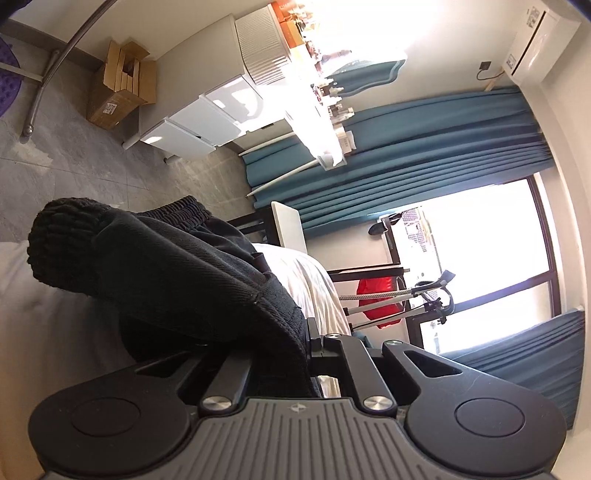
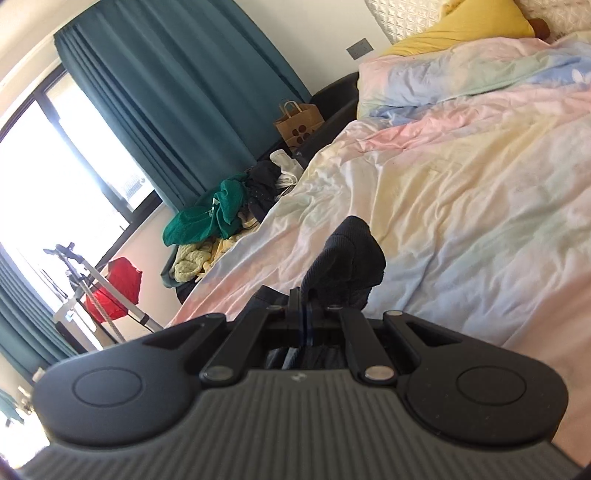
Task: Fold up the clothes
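Left-wrist view, rolled strongly to one side: the left gripper (image 1: pixel 317 338) is closed on the ribbed hem of a black garment (image 1: pixel 166 273), its fingers pressed together with the fabric pinched between them. From the grip the garment bulges away to the left of the picture, covering the left half of the gripper's linkage; a ribbed cuff (image 1: pixel 62 243) forms the far end of the bundle, and an elastic, gathered band (image 1: pixel 177 208) lies along its upper edge. The garment is raised above the pale bed cover (image 1: pixel 306 280), which shows beyond and beneath it. Behind stand teal curtains (image 1: pixel 424 147), a bright window (image 1: pixel 480 236), a white drawer unit (image 1: pixel 199 129) and a cardboard box (image 1: pixel 118 88) on the grey floor. Right-wrist view: the right gripper (image 2: pixel 301 301) is likewise closed, clamping another ribbed edge of the same black garment (image 2: pixel 351 258); a short fold of fabric rises just beyond the fingertips, and more dark cloth hangs below, visible through the gap in the linkage. Directly beyond the held edge spreads the pastel duvet (image 2: pixel 461 166), with a yellow pillow (image 2: pixel 461 29) at its head. A heap of clothes (image 2: pixel 221 214), topped by a green piece, lies beside the bed, near a brown paper bag (image 2: pixel 299 125) and a red bag (image 2: pixel 114 291).
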